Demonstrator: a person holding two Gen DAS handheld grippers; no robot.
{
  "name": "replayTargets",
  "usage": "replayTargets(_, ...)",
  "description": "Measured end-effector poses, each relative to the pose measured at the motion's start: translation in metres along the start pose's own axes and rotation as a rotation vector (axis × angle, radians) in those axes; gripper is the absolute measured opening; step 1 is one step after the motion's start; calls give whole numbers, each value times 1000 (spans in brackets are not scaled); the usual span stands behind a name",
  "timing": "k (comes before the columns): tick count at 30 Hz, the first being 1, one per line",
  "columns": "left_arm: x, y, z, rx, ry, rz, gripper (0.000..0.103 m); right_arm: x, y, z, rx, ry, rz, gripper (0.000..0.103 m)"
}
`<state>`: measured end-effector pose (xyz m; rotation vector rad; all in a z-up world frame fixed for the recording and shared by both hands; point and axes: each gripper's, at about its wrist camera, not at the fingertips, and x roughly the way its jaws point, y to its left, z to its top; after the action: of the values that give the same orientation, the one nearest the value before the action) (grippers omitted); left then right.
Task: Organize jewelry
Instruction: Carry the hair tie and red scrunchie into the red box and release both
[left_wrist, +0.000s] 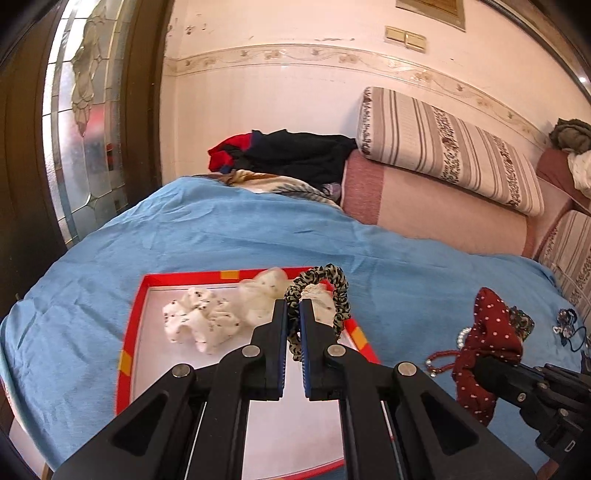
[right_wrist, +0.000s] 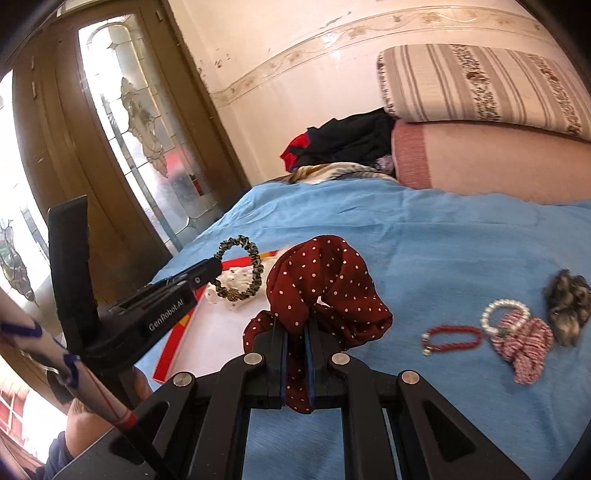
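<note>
My left gripper (left_wrist: 293, 301) is shut on a thin leopard-print hair tie (left_wrist: 340, 291), held up over the red-rimmed tray (left_wrist: 125, 332). Two white speckled scrunchies (left_wrist: 199, 323) lie in the tray. My right gripper (right_wrist: 295, 325) is shut on a dark red polka-dot scrunchie (right_wrist: 325, 284), lifted above the blue bedspread (right_wrist: 443, 240) to the right of the tray (right_wrist: 177, 343). The left wrist view shows that scrunchie (left_wrist: 491, 332) at the right, and the right wrist view shows the left gripper (right_wrist: 214, 264) with its hair tie (right_wrist: 243, 266) at the left.
On the bedspread to the right lie a red bead bracelet (right_wrist: 452, 334), a white pearl bracelet (right_wrist: 491, 314), a red-and-white striped scrunchie (right_wrist: 524, 347) and a brown scrunchie (right_wrist: 567, 302). A pile of dark clothes (left_wrist: 291, 153) and striped cushions (left_wrist: 443, 147) sit at the back. A glass door (right_wrist: 147, 122) stands at left.
</note>
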<state>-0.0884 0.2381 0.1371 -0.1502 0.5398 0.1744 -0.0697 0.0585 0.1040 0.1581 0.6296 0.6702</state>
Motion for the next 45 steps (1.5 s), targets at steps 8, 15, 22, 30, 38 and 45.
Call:
replayTargets(8, 1, 17, -2, -14, 9, 39, 6, 29, 17, 3, 3, 44, 39, 8)
replayTargets(15, 4, 32, -6, -26, 27, 73, 6, 51, 24, 4, 5, 74, 62, 8)
replayTargets(22, 15, 56, -8, -68, 70, 105, 6, 68, 26, 5, 1, 106, 57, 8)
replayTargets(30, 36, 82, -23, -111, 162, 156, 6, 101, 26, 5, 4, 167, 40, 8)
replayTargets(38, 48, 89, -30, -133, 204, 164, 6, 136, 34, 5, -17, 231, -2, 8)
replayTargets(45, 57, 89, -32, -136, 227, 165, 6, 163, 31, 5, 1, 290, -39, 9)
